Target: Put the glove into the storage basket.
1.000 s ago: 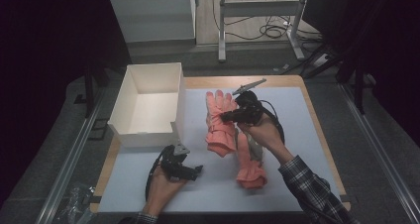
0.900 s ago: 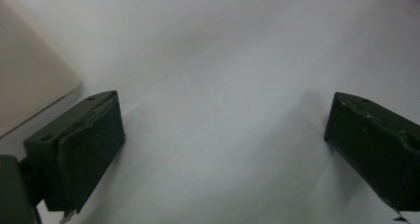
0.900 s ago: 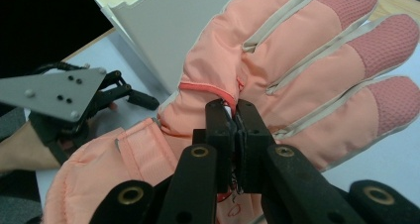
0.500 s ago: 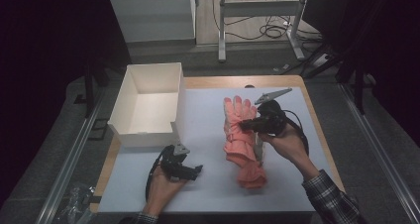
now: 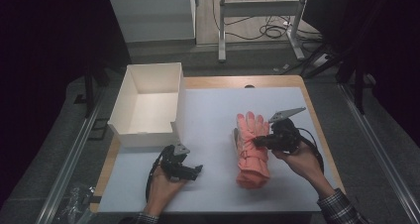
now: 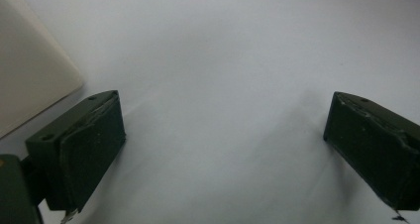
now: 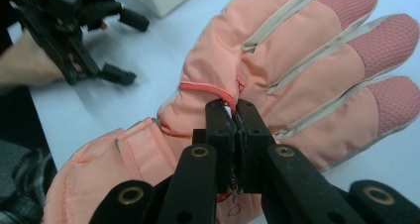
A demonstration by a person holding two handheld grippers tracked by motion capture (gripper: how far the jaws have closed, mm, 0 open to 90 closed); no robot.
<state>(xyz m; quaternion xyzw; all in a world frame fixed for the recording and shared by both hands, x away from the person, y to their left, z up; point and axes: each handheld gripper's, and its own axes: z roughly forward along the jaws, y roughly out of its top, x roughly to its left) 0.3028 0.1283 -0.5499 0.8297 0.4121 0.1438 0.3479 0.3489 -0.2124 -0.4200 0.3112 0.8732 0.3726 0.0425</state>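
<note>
A salmon-pink padded glove (image 5: 251,147) lies on the white table sheet at centre right, fingers pointing away from the person. My right gripper (image 5: 258,140) comes in from the glove's right side and is shut on a fold of the glove's fabric (image 7: 233,92) near the palm. The glove's fingers (image 7: 346,50) spread up and to the right in the right gripper view. My left gripper (image 5: 194,170) rests low on the sheet at front left, open, with bare white sheet between its jaws (image 6: 223,135). The left gripper (image 7: 99,50) also appears far off in the right gripper view.
An open white box (image 5: 130,99) stands at the back left of the table, its corner (image 6: 34,85) close to the left gripper. The wooden table edge (image 5: 329,149) runs along the right. Cables and metal stand legs lie on the floor beyond the table.
The right gripper has carried the glove rightward across the sheet, from the table's middle to centre right. The left gripper has stayed in place.
</note>
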